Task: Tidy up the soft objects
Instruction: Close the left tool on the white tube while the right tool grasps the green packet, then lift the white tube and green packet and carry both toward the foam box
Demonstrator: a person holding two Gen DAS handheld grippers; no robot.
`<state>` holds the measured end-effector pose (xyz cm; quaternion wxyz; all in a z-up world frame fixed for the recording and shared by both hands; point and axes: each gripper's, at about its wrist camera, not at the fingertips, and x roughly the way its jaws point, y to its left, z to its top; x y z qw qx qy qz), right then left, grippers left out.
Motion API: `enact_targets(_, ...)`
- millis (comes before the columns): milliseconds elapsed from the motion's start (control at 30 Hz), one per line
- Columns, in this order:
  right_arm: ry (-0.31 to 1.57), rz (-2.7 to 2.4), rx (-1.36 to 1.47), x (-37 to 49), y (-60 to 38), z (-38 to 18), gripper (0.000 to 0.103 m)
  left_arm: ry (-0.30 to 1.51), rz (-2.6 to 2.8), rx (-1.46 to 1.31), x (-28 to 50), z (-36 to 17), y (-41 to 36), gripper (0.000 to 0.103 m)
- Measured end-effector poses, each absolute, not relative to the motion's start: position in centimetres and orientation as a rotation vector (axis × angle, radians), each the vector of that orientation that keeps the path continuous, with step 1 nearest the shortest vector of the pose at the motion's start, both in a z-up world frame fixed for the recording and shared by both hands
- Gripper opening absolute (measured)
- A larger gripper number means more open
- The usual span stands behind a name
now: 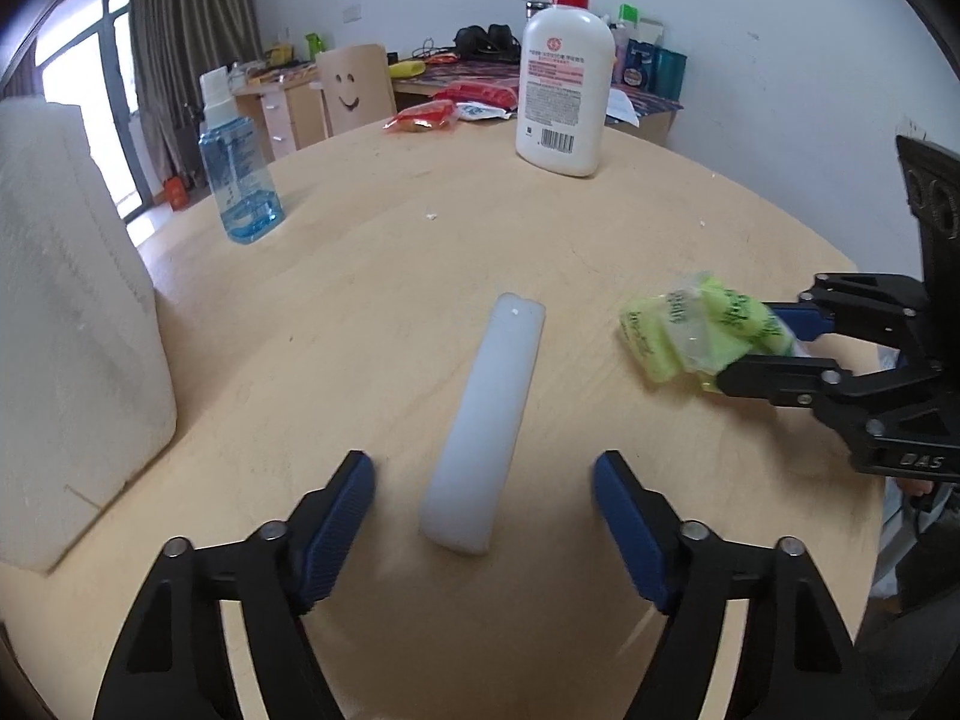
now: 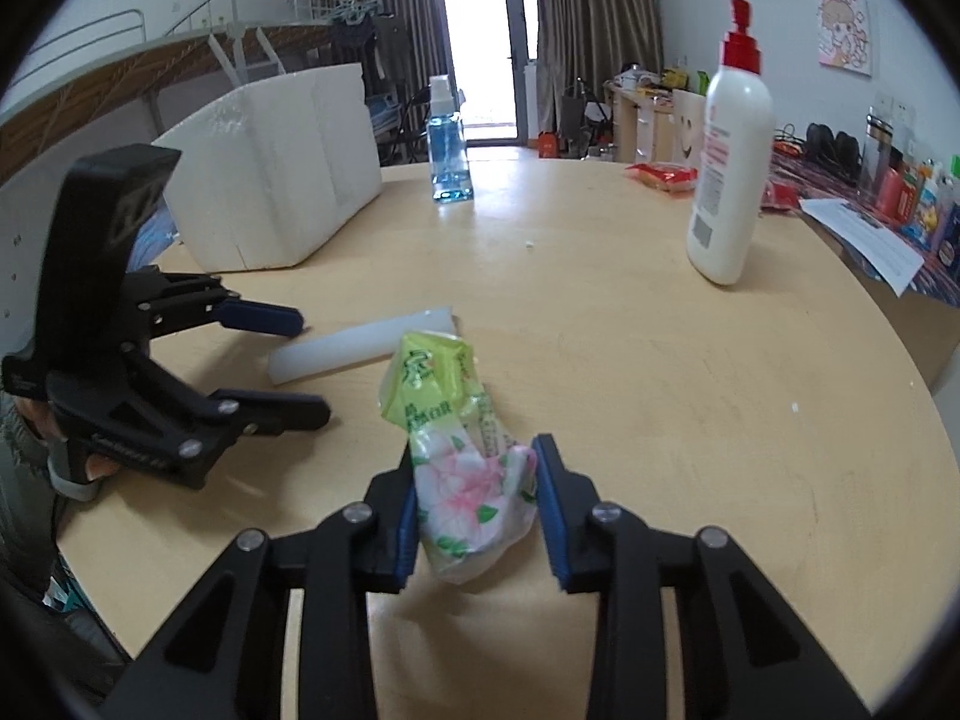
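Observation:
A long white foam bar (image 1: 483, 423) lies flat on the round wooden table (image 1: 390, 276). My left gripper (image 1: 483, 483) is open, its blue pads on either side of the bar's near end, not touching it. My right gripper (image 2: 477, 480) is shut on a yellow-green tissue pack (image 2: 459, 450) with a pink flower print, at the table surface. The pack (image 1: 699, 330) and right gripper (image 1: 759, 354) show at the right in the left wrist view. The bar (image 2: 360, 351) and left gripper (image 2: 300, 360) show at the left in the right wrist view.
A white foam box (image 1: 66, 324) stands at the table's left edge. A blue spray bottle (image 1: 240, 180) and a white pump lotion bottle (image 1: 564, 84) stand farther back. Red snack packets (image 1: 423, 117) lie at the far edge.

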<state>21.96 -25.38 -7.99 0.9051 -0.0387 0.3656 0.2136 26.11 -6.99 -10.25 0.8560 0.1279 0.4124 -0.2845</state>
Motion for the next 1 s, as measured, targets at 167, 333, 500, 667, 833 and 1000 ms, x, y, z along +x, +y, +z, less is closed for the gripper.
enact_targets(167,0.731,0.449,-0.037,21.0,-26.1,-7.6,0.038,0.852,-0.596,0.293,26.6,-10.2,-7.5,0.053)
enact_targets(333,0.713,0.451,-0.02,20.3,-26.5,-7.0,0.038,0.851,-0.61,0.299,26.6,-10.0,-8.0,0.028)
enact_targets(500,0.69,0.457,-0.016,19.5,-26.7,-6.3,0.038,0.862,-0.596,0.309,26.8,-9.9,-8.1,0.017)
enact_targets(667,0.672,0.448,0.001,19.2,-27.2,-6.0,0.038,0.824,-0.558,0.235,26.9,-9.2,-7.1,0.01)
enact_targets(833,0.661,0.428,0.025,19.2,-27.7,-5.6,0.038,0.759,-0.552,0.21,25.9,-8.0,-6.5,0.01)
enact_targets(1000,0.637,0.432,0.031,19.0,-27.6,-5.3,0.038,0.7,-0.556,0.183,24.3,-6.6,-6.3,0.01)
